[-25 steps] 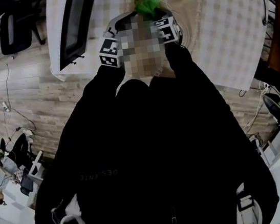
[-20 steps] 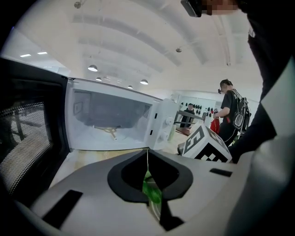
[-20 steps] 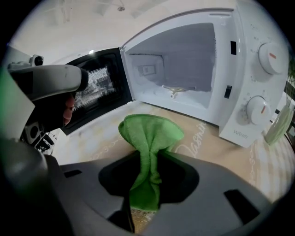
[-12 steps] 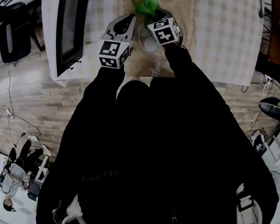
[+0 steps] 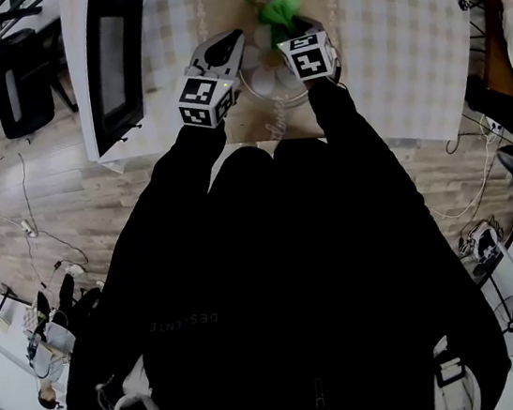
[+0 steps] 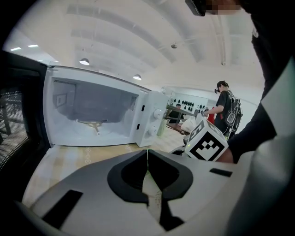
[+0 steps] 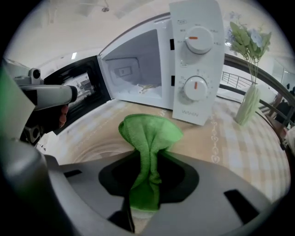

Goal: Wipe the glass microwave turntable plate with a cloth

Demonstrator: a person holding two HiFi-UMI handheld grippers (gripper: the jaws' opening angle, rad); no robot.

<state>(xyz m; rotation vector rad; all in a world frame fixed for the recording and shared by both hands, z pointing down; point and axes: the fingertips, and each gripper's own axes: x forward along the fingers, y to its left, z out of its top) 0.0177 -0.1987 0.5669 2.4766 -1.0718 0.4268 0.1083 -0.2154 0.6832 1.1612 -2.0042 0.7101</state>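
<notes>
The right gripper (image 7: 147, 159) pinches a bunched green cloth (image 7: 148, 131) so that a loose fold sticks out past the jaw tips, which suits wiping with soft fabric rather than hard plastic. The cloth hangs just above the glass turntable plate (image 7: 93, 152), which lies flat on the checked table (image 7: 239, 147) in front of the open microwave (image 7: 193, 60), out where both tools reach it. The left gripper (image 6: 147, 152), jaws pressed together with nothing seen between them, waits at the plate's left, probably to steady it.
</notes>
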